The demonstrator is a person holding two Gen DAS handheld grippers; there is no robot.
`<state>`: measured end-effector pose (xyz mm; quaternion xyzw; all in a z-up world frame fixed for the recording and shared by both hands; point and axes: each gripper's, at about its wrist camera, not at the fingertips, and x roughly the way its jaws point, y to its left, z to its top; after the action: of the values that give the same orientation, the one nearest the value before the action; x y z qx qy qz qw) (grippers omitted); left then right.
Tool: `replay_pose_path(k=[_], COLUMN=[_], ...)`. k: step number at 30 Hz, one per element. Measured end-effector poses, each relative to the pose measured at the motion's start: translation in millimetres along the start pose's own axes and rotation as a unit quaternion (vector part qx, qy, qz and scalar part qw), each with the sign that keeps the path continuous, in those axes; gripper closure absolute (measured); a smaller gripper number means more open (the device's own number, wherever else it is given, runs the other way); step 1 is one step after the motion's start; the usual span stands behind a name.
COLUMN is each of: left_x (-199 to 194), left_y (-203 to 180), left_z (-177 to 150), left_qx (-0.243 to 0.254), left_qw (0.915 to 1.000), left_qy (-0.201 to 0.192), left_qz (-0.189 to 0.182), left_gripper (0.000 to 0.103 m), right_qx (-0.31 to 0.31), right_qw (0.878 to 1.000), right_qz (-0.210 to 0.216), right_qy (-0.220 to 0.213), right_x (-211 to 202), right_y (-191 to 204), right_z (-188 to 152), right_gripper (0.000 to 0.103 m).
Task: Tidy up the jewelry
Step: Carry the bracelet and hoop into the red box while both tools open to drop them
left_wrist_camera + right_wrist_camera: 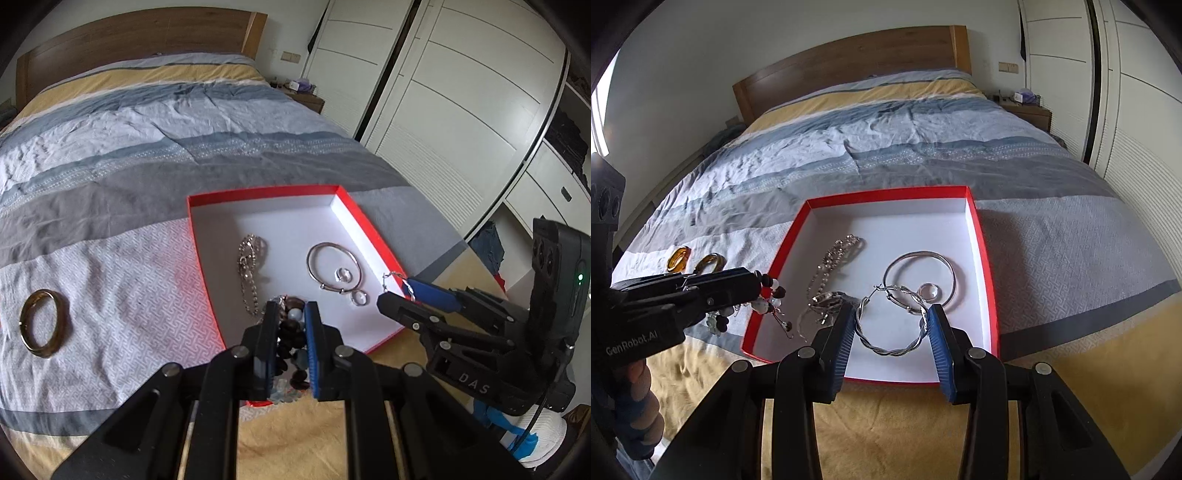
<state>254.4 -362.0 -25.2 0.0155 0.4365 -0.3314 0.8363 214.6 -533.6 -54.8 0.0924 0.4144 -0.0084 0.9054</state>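
Box [983,258], one, claws [892,325] [291,314], two

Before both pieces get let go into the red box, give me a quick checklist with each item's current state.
1. Left gripper grips the beaded bracelet: ok, beads sit clamped between its fingers.
2. Right gripper holds the twisted hoop earrings: ok, the hoop spans both pads.
3. Right load above the red box: ok, white floor shows behind the hoop.
4. Left load fully over the box: cannot tell, it hangs at the near left rim.
5. Free drop space inside: ok, bare floor beside the silver bangle and chain.
6. All jewelry collected: not ok, amber rings lie on the bedspread.
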Motion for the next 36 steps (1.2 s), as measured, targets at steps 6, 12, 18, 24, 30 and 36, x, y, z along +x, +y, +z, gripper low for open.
replay_pose_path(k=[6, 12, 18, 24, 30, 36], left_x=[37.5, 53.9, 56.4, 55.8, 53.6, 50.2], left_y=[6.0, 14.4, 13.1, 12.8, 13.6, 14.6], left_z=[-8.8, -16.6, -17.4, -19.3, -20.8, -20.3], left_qx=[-0.005, -0.009, -0.005, -0.005, -0.006, -0.011], left_qw=[0.9996, 0.9990, 0.9990, 0.9989, 0.9988, 0.9987], left_qy=[0.026, 0.040, 0.040, 0.042, 0.042, 0.046], left_qz=[0.011, 0.017, 0.017, 0.021, 0.026, 0.021], left_gripper=[0.090, 0.090, 0.089, 0.089, 0.089, 0.084], right_qx=[0.009, 0.002, -0.019, -0.029, -0.028, -0.020], right_qw=[1.000, 0.999, 0.998, 0.997, 0.997, 0.997], right_qz=[-0.001, -0.001, -0.018, -0.025, -0.023, -0.021], right_qy=[0.023, 0.038, 0.061, 0.073, 0.075, 0.072], right_x=[27.9, 43.7, 52.0, 53.7, 53.5, 47.4], right_y=[-11.3, -10.9, -7.1, -5.8, -6.1, -6.1], right_z=[-9.7, -16.2, -15.8, -15.6, -14.2, -12.9], right_gripper=[0.063, 0.062, 0.062, 0.062, 0.062, 0.061])
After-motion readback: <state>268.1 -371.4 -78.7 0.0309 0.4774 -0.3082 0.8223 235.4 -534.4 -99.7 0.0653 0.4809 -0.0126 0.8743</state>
